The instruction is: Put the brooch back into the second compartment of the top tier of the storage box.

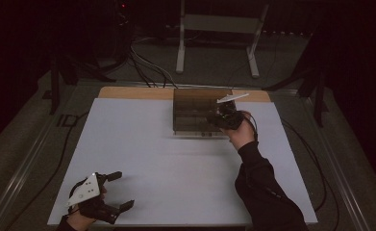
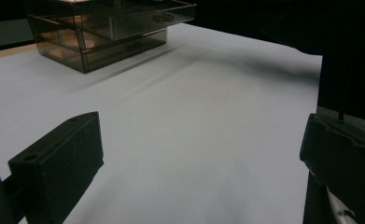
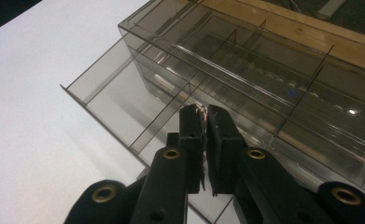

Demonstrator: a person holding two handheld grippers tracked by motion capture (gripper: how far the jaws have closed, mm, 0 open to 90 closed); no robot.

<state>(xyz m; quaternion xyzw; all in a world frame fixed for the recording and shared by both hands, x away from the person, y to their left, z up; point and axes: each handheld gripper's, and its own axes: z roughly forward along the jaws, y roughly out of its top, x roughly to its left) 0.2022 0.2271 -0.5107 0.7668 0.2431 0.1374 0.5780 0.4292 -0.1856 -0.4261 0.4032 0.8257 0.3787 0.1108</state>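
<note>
You're working in a dim lab or test room: a white board [image 1: 176,163] covers your wooden table [image 1: 128,92], cables [image 1: 144,67] trail over grey floor, and a white metal stand [image 1: 219,29] waits behind.

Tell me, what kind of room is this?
Probably a lab or recording studio, not a home: a white-topped table stands among dark curtains, cables trail over the grey floor, and a clear drawer box is being worked with a hand-held gripper.

High view overlooks table; gripper views share smoky organizer [image 3: 245,70], perhaps.
</note>
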